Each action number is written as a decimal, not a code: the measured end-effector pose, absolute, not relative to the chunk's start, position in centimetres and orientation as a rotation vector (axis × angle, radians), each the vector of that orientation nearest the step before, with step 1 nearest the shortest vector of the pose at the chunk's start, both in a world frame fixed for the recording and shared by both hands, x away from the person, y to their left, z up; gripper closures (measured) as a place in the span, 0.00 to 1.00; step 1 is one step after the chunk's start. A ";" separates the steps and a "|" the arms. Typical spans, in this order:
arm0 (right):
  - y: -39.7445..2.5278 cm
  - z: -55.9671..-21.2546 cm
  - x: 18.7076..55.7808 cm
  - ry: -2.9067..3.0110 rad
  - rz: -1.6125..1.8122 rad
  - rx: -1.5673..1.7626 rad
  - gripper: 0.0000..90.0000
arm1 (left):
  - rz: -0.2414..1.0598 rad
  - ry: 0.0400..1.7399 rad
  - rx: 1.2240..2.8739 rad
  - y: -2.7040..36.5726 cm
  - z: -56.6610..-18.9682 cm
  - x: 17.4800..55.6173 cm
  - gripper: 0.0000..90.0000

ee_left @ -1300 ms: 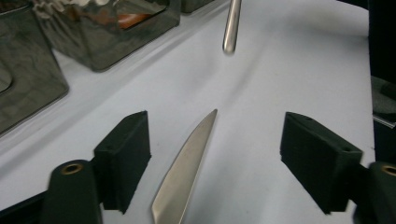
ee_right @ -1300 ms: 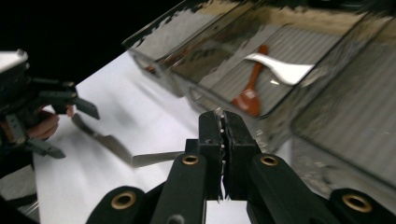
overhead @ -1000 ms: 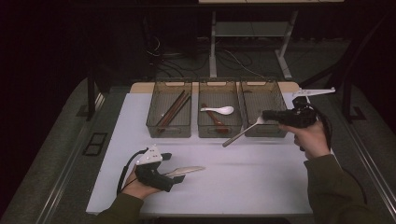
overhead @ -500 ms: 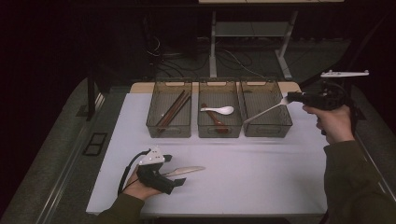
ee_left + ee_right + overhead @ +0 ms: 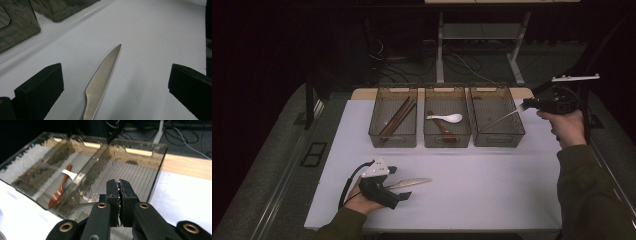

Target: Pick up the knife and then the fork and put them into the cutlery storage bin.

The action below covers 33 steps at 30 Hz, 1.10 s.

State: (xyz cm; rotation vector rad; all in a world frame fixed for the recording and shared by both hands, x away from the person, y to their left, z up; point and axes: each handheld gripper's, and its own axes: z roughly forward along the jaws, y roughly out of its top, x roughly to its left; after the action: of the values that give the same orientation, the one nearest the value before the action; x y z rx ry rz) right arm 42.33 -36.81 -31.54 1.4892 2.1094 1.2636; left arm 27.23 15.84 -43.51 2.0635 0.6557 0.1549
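A silver table knife (image 5: 412, 183) lies on the white table (image 5: 492, 190) near the front left. My left gripper (image 5: 404, 194) rests around its handle end, open; in the left gripper view the blade (image 5: 102, 77) runs between the wide-apart fingers (image 5: 40, 90) without touching them. My right gripper (image 5: 527, 104) is held up at the far right, shut on a slim metal utensil (image 5: 502, 119) that slants down into the right-hand bin (image 5: 499, 140). In the right gripper view the pinched tips (image 5: 118, 187) hover over that bin (image 5: 140, 152), and part of the utensil (image 5: 80, 206) shows below them.
Three clear bins stand in a row at the back. The left bin (image 5: 374, 135) holds brown chopsticks (image 5: 397, 117). In the middle bin lie a white spoon (image 5: 444, 118) and a brown spoon (image 5: 439, 127). A wooden edge and cables lie beyond them.
My right gripper has carried the metal utensil up and to the right, from in front of the bins to beside the right-hand bin. The left gripper and knife have stayed still.
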 end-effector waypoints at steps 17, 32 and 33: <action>-36.3 -35.9 44.1 2.209 1.193 1.566 0.96 | 0.138 0.653 2.069 15.7 -43.7 27.4 0.00; -35.9 -37.7 45.8 2.088 1.069 1.517 0.69 | 0.128 0.650 2.071 15.7 -43.8 27.4 0.00; -35.9 -37.6 45.8 2.068 1.060 1.526 0.64 | 0.128 0.648 2.072 15.7 -43.8 27.4 0.00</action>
State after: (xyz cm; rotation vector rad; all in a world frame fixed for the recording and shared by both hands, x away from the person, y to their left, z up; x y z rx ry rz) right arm 45.79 -35.90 -37.60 1.5256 2.0677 1.0597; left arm 27.43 15.67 -43.76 2.0721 0.6483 0.1276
